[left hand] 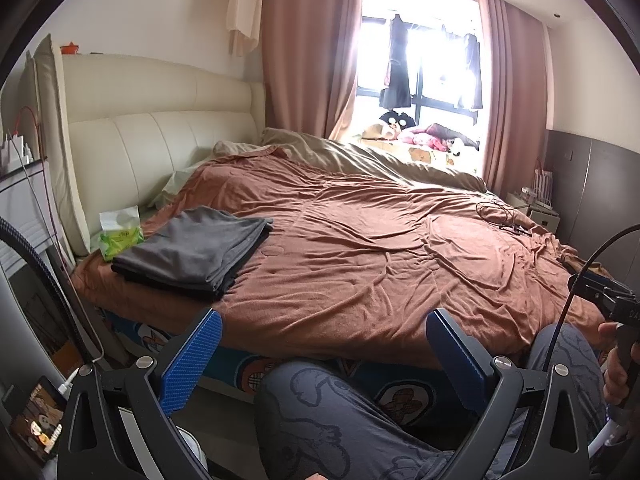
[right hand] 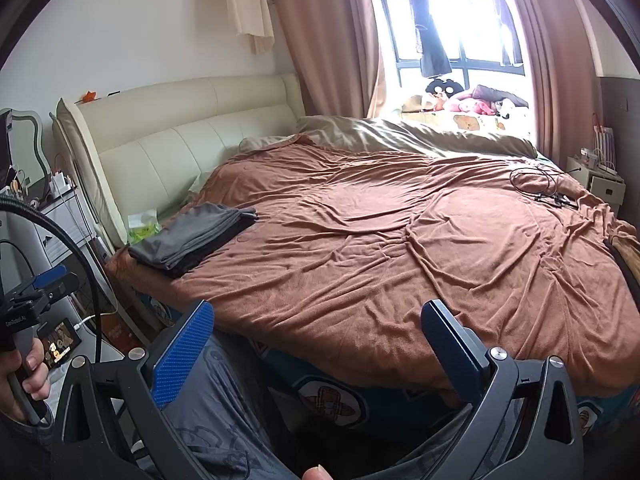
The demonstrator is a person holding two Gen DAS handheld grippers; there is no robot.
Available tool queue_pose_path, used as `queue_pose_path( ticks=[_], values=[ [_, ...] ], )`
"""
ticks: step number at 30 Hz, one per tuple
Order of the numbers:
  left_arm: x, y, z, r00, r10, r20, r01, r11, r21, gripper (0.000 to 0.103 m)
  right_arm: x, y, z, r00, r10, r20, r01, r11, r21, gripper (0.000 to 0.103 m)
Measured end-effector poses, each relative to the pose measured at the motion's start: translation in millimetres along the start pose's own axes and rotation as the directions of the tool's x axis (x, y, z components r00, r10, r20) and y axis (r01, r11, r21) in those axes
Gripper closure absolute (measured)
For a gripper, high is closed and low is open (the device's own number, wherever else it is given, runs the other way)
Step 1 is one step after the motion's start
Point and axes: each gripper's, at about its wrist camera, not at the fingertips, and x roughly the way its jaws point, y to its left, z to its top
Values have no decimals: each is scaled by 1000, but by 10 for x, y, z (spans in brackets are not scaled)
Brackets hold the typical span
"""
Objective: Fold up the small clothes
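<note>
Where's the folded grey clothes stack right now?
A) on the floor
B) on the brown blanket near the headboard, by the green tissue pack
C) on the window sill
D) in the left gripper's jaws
B: the folded grey stack lies on the brown blanket beside the green tissue pack; the left gripper and right gripper are both open and empty.

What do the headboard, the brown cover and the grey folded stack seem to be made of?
Headboard: probably cream leather or imitation leather; smooth, slightly glossy, with stitched padded panels.
Brown cover: soft matte fabric, perhaps fleece or jersey; many fine wrinkles.
Grey stack: thin matte knit cloth, seemingly cotton; it folds flat and limp.
</note>
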Motion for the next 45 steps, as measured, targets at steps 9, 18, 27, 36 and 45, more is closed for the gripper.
queue_pose_path(
  ticks=[9,18,27,36,45],
  values=[
    [-4,2,-1,1000,1,5,-1,1000,0,1,-6,-17,19,1000,-3,-3,3,1000,3,0],
    [-35,8,-1,1000,2,6,-2,1000,-4,1,-14,-26,14,1000,1,-4,-1,1000,-4,0],
    [-46,0,3,1000,2,9,-2,1000,-4,0,-32,-39,1,1000,-8,2,8,1000,0,0],
    [-76,-19,17,1000,0,12,0,1000,-9,0,-79,-61,-8,1000,-11,12,11,1000,1,0],
    [-93,-26,30,1000,0,15,0,1000,-9,1,-144,-63,-42,1000,-21,21,21,1000,-3,0]
  ],
)
